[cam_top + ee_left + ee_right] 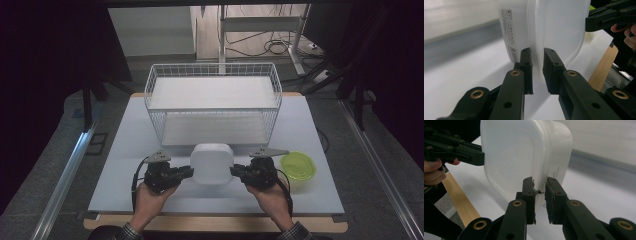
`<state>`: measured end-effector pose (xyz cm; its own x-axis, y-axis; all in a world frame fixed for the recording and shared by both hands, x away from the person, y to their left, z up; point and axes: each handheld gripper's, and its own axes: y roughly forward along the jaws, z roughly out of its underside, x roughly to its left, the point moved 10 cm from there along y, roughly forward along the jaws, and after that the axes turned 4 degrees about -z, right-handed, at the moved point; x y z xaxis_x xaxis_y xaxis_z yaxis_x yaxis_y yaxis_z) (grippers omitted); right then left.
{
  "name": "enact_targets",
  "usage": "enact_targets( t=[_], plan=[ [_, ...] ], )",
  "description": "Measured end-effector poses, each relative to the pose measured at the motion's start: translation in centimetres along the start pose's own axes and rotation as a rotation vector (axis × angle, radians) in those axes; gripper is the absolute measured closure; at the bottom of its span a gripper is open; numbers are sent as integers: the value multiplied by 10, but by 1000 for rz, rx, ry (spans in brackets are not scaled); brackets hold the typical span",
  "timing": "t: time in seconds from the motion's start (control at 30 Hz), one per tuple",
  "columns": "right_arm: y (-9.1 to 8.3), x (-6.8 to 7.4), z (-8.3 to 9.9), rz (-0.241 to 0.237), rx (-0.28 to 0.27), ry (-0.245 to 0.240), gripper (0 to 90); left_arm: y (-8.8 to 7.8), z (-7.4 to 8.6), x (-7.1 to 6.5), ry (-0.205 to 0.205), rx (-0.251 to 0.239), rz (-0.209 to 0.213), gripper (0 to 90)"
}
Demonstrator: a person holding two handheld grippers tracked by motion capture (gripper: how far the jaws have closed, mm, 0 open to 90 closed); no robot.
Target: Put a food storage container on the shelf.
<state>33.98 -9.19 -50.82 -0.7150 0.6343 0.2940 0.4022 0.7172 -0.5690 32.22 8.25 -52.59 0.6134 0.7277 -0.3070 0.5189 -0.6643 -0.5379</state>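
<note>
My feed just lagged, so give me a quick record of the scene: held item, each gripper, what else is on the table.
held item: white plastic container, lid on
left gripper: shut on the container's left rim
right gripper: shut on its right rim
wire basket: white, behind the container
green lid: right of the right gripper
table: pale top, wooden front edge

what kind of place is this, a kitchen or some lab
Most likely a lab or recording setup, not a kitchen: a bare white table hemmed by dark curtains, loose cables on the floor behind, and a wire basket set out.
</note>
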Motion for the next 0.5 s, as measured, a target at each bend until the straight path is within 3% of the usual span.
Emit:
enact_targets(
  t=[0.5],
  plan=[
    [-16, 6, -45, -2, -80, -47, 789, -19, -43, -1, 50, -66, -44, 785]
  ],
)
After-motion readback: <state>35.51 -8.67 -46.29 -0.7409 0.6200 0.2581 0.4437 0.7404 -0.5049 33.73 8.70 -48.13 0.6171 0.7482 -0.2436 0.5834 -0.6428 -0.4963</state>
